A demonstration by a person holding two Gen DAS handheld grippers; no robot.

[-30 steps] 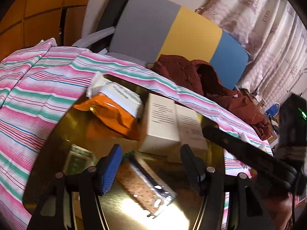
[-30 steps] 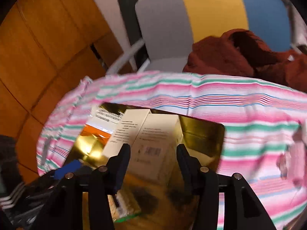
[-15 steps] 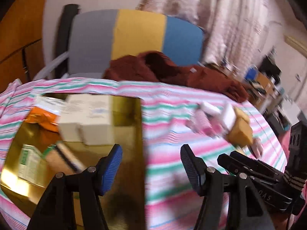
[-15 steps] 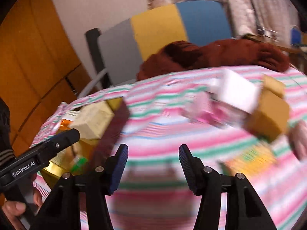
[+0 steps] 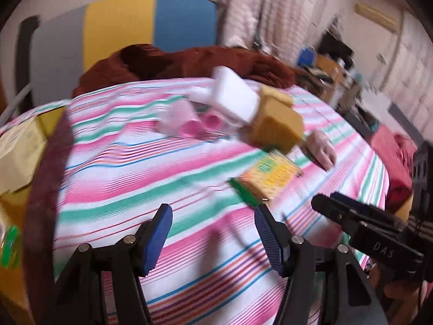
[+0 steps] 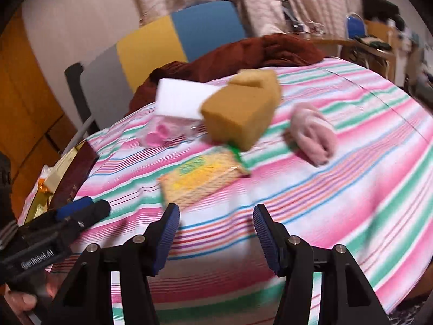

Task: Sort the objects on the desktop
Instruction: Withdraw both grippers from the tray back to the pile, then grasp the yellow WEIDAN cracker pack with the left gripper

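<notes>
1. Striped tablecloth (image 6: 338, 162): unsorted pile mid-table; gold tray (image 5: 16, 197) far left
2. Yellow packet (image 6: 200, 177): nearest item, dead ahead of right gripper (image 6: 216, 233), long axis running left-near to right-far
3. Right gripper & left gripper (image 5: 213, 233): both released, empty; right is nearer

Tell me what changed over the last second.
Both grippers swung right, away from the gold tray and its boxes, and now face the loose pile: cracker pack, sponge, white block, pink cloth. The left gripper and right gripper stayed open and empty. The tray's contents appear unmoved.
</notes>
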